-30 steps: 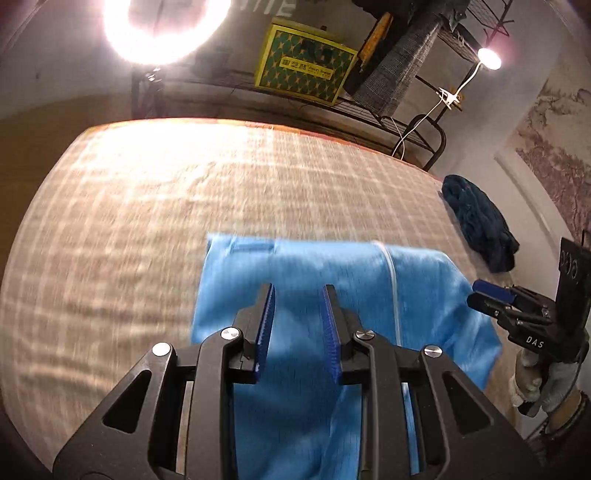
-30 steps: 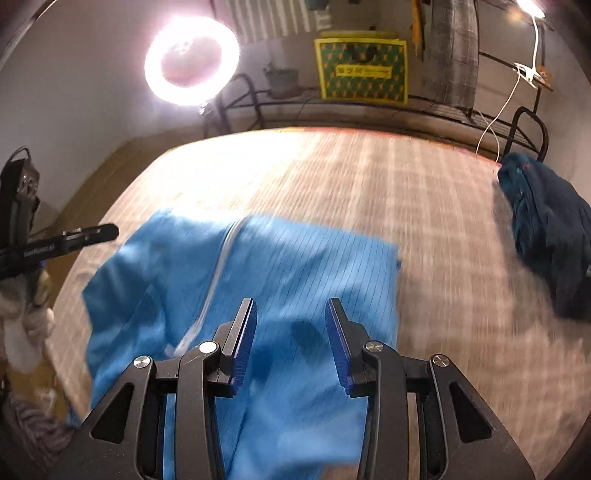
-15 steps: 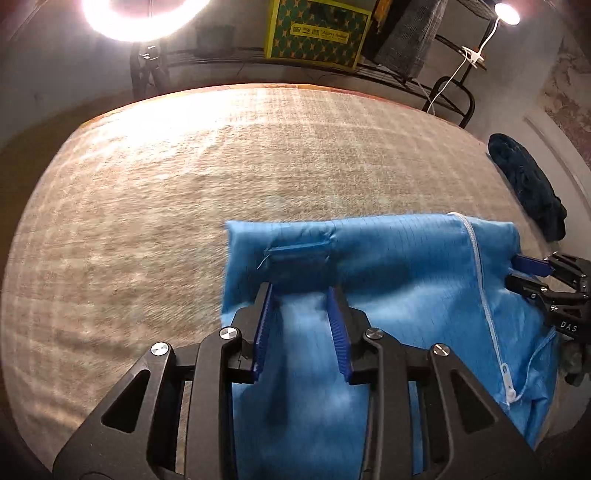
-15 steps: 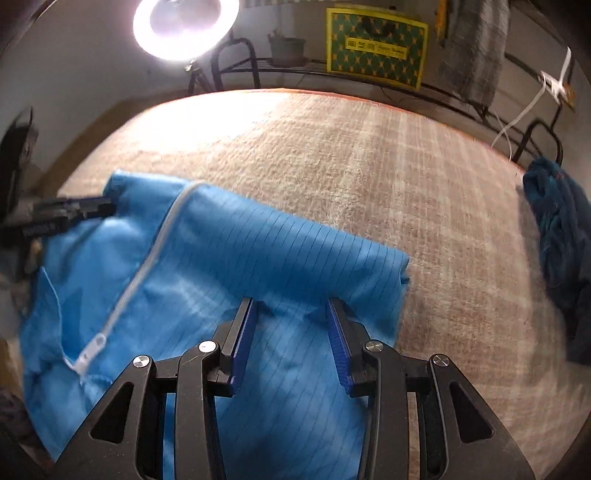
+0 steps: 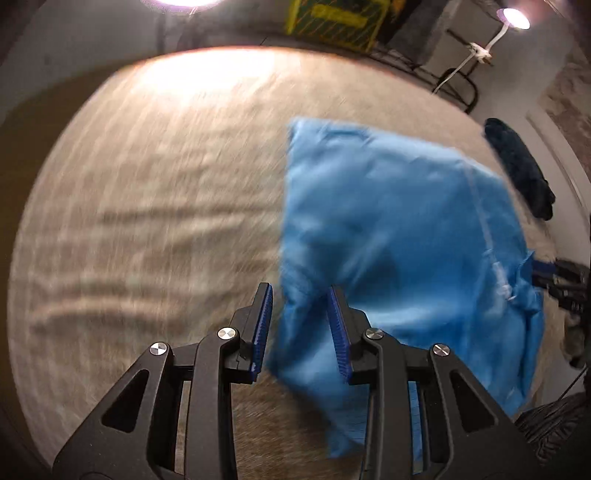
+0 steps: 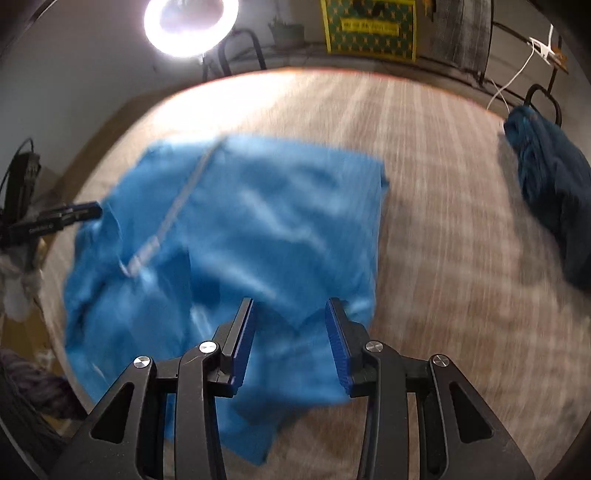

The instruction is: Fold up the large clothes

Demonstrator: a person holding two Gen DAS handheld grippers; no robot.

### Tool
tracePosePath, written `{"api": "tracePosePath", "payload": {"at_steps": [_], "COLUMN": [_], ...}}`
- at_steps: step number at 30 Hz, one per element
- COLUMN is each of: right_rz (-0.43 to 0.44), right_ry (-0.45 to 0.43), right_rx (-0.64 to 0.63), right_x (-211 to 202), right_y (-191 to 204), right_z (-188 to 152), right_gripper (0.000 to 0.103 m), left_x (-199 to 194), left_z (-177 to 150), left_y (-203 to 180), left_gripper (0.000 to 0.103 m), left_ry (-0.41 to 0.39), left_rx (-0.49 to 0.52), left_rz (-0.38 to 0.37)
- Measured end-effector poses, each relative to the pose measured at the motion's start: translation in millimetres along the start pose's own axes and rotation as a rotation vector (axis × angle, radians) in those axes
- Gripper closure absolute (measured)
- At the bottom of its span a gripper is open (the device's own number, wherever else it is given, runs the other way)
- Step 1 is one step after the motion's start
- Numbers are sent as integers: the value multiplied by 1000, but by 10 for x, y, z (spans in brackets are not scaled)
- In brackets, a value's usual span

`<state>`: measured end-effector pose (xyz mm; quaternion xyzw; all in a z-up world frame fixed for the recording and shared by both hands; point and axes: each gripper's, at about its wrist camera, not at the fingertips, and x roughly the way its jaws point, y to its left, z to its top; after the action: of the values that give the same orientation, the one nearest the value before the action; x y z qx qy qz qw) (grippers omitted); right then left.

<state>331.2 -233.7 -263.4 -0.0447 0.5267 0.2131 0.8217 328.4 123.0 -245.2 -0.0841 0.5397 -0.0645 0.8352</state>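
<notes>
Blue garment [image 5: 399,229] lies folded on the checked bedspread [image 5: 155,206] — zipper up. Both grippers, left [image 5: 300,325] and right [image 6: 290,341], hang over its near edge with jaws apart, gripping nothing — probably placed to take the next fold.

You have a checked beige cloth [image 6: 443,229] covering the table, blurred in both views. A dark blue bundle of fabric [image 6: 550,192] lies near its far right edge, well apart from the work area. Behind the table a ring light [image 6: 190,22] glares at the left, and a yellow-and-green patterned box [image 6: 369,29] sits on a dark metal rack [image 6: 243,51]. A small lamp [image 5: 513,18] shines at the upper right, with a white cable [image 6: 511,81] trailing down from a clip.
</notes>
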Motion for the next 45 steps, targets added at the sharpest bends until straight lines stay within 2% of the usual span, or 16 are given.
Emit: {"api": "tracePosePath", "payload": {"at_steps": [3,7,9,11,12,13,14,17,19,22,26,28,31,35,39,45], "right_rz": [8,58,105,150,172,185,193,241,284,351,430,473,563,632,658,671], "right_ry": [29,34,-2,-62,-93,-130,-159,-154,-145,-119,-97,-94,-73,-60,-62,-67], "right_rx": [-18,20,45,86,115,159,208,302,355,407,432,431,446,436,455,448], "right_x": [-29,-279,-439,-603,-651,-679,-676,-514,-393,-221,-59,-21,114,192,276,329], "right_y": [40,-35,-92,-193,-262,-353,-447,-635,-747,-833,-897,-913,-916,-870,-850,-735], "right_z": [-151,-306,-356,-399,-401,-402,-402,-309,-303,-282,-254,-210,-151,-87,-61,58], "right_gripper": [66,66,66,63,52,45,38,38,38,38,38,39,48,59,75,78], "left_x": [-51,-292,-419,-518,-530,-518,-503,-332,-187,-39,181,221,275,326,375,410], "left_z": [-62,-96,-85,-83,-67,-27,-14,58,77,152,194,225,267,294,340,476], "left_y": [56,212,310,443,484,507,565,652,705,755,747,740,727,671,590,396], "left_gripper": [70,70,70,60,49,42,41,41,41,41,41,41,41,41,43,44], "left_ry": [-6,-40,-69,-85,-87,-87,-86,-37,6,43,110,101,111,108,110,103], "left_rx": [23,-15,-40,-105,-139,-173,-223,-318,-364,-391,-403,-396,-401,-381,-386,-346], "left_rz": [48,8,-39,-128,-167,-206,-266,-382,-431,-447,-517,-536,-580,-604,-623,-596]}}
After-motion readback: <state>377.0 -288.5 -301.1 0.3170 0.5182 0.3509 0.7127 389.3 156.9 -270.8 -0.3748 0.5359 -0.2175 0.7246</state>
